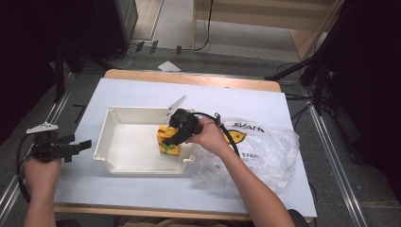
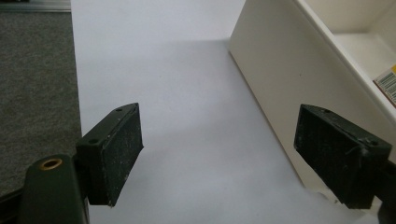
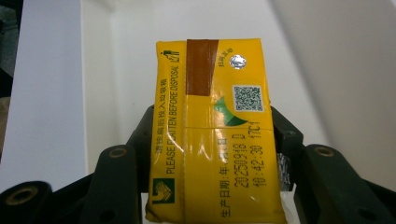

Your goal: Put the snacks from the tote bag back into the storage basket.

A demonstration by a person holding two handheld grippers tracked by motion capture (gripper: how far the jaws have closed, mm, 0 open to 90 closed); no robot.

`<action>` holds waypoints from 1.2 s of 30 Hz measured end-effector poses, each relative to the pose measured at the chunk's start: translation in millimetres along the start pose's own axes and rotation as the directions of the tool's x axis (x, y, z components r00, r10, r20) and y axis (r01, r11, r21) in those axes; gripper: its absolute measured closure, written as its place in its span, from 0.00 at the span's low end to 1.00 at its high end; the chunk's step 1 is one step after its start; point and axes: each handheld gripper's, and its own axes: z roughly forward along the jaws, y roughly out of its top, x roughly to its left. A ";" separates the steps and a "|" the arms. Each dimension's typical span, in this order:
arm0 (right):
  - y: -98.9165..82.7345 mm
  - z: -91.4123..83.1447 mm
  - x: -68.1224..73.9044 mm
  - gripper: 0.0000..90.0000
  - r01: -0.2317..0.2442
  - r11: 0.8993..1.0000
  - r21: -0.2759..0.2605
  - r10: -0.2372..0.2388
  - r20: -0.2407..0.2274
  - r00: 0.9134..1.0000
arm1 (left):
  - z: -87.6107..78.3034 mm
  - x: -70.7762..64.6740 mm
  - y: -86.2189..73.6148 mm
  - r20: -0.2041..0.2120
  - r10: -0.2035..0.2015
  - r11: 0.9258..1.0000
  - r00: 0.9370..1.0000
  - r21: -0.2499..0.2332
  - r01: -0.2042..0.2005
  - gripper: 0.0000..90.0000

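I've got the right gripper (image 1: 170,140) clamped on a yellow drink carton (image 1: 168,141), a small glossy brick-shaped box with printed text, a QR code and a foil-sealed straw hole on top; in the right gripper view the black jaws press its two narrow sides (image 3: 215,140). The carton sits at the right end of the white plastic bin (image 1: 106,137), a smooth, shallow rectangular tub with rounded corners and lugs on its rim. My right hand (image 1: 208,137) reaches in from the right, wrist bent so the gripper points down and left. Beside it lies a crinkled, translucent plastic bag (image 1: 269,151) on the pale sheet covering the table (image 1: 142,90). My left gripper (image 1: 75,147) rests level at the table's left edge, its rough-faced black jaws spread wide apart with nothing between them.
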 end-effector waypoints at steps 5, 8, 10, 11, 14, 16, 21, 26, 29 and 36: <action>-3.3 -1.4 -1.2 0.57 -0.026 1.000 0.009 0.026 -0.013 1.000 | 1.3 -0.8 0.5 0.002 0.003 1.000 1.000 0.005 -0.003 0.18; -4.9 -1.8 -2.5 0.57 -0.020 1.000 0.000 0.020 -0.006 1.000 | 1.0 -0.7 0.6 0.001 0.001 1.000 1.000 0.003 -0.001 0.18; -5.3 -2.1 -0.9 0.57 -0.022 1.000 0.006 0.023 -0.020 1.000 | 1.1 -0.5 0.6 0.001 0.001 1.000 1.000 0.003 -0.001 0.18; -5.3 -1.8 -1.2 0.57 0.002 1.000 0.000 -0.002 -0.013 1.000 | 1.1 -0.5 0.6 0.001 0.002 1.000 1.000 0.004 -0.002 0.18; -5.0 -1.9 0.9 0.57 0.018 1.000 0.007 -0.018 -0.009 1.000 | 1.1 -0.6 0.7 0.002 0.002 1.000 1.000 0.003 -0.002 0.18; -5.3 -1.8 0.6 0.56 0.018 1.000 0.007 -0.018 -0.013 1.000 | 1.0 -0.6 0.6 0.002 0.000 1.000 1.000 0.001 0.000 0.18; -6.1 -2.5 -0.4 0.54 -0.006 1.000 0.013 0.006 -0.029 1.000 | 0.9 -0.7 0.6 0.001 0.000 1.000 1.000 0.001 0.000 0.18; -4.7 -2.9 2.1 0.49 -0.001 1.000 0.017 0.002 -0.041 0.999 | 1.1 -1.0 0.7 0.003 0.002 1.000 1.000 0.004 -0.002 0.18; -3.0 -4.1 3.6 0.43 -0.011 1.000 0.020 0.012 -0.036 0.999 | 0.9 -1.0 0.8 0.002 0.002 1.000 1.000 0.004 -0.002 0.18; -2.7 -14.8 1.2 0.40 -0.060 0.998 -0.001 0.060 -0.045 0.997 | 1.3 -1.2 1.0 0.004 0.003 1.000 1.000 0.004 -0.003 0.18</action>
